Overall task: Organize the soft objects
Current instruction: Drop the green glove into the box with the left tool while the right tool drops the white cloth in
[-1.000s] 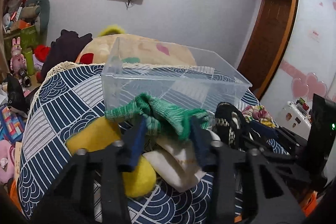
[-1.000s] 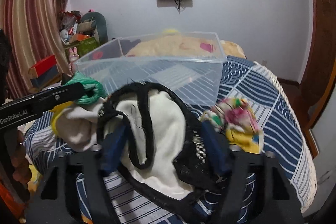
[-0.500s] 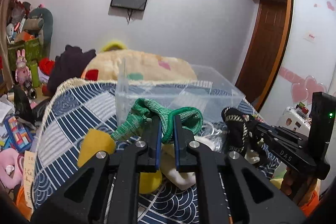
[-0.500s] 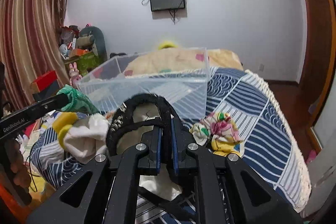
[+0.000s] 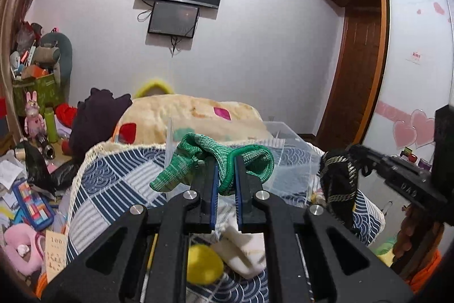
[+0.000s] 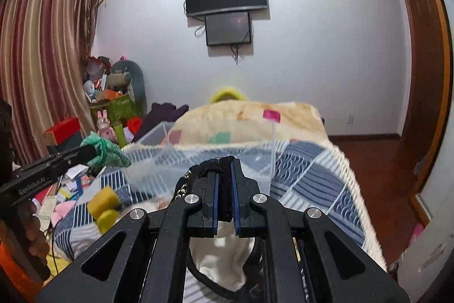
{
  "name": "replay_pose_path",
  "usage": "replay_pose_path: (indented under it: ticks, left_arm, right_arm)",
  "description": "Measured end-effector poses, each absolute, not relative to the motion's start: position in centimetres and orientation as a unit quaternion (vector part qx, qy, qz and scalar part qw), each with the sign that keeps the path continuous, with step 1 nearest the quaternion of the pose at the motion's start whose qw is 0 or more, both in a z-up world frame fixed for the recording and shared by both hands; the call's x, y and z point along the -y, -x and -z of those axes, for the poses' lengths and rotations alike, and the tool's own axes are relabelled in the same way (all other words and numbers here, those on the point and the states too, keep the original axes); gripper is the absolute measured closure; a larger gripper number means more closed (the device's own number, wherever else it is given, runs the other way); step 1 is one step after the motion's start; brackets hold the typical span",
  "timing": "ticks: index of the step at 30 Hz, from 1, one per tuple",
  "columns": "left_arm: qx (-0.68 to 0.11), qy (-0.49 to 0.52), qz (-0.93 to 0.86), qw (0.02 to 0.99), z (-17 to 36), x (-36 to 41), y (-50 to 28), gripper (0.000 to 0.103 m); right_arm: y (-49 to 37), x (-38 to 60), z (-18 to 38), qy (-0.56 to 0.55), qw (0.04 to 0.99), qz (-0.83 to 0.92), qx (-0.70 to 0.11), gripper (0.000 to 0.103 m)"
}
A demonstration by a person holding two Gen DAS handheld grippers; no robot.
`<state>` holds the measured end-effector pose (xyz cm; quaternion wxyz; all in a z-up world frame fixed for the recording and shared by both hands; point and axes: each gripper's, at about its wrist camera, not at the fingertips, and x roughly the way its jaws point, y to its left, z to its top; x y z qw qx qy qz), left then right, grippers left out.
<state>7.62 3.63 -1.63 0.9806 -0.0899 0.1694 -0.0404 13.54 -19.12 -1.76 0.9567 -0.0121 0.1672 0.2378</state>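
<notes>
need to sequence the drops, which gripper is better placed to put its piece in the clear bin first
Left, probably. The left gripper holds the green knit piece right at the clear bin; the right gripper sits lower.

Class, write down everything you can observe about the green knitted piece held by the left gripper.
The green knitted piece looks like a soft, ribbed knit in two greens, a paler body with a darker edge band. It is clamped between the closed blue-padded fingers of the left gripper, lifted above the patterned bedspread. It drapes over both sides: one end hangs down-left to a flat tip, the other curls into a loop on the right. Behind it stands the clear plastic bin. The right-wrist view shows it too.
</notes>
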Motion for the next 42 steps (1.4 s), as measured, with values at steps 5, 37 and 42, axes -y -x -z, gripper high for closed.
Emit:
replay_pose_path:
  ticks: [5, 37, 42]
  left_arm:
    - [-0.179, 0.091, 0.045, 0.979, 1.0, -4.5, -9.7, 0.094]
    - [-0.321, 0.055, 0.070, 0.943, 5.6, -3.6, -20.5, 0.093]
    - [-0.323, 0.035, 0.056, 0.944, 5.3, -3.4, -20.2, 0.082]
  right_arm:
    - [-14.6, 18.8, -0.9, 0.015, 0.960, -0.240, -0.141, 0.096]
    - [-23.8, 12.4, 4.5, 0.135, 0.921, -0.249, -0.268, 0.096]
    - [-23.3, 12.4, 4.7, 0.147, 0.913, -0.256, -0.283, 0.095]
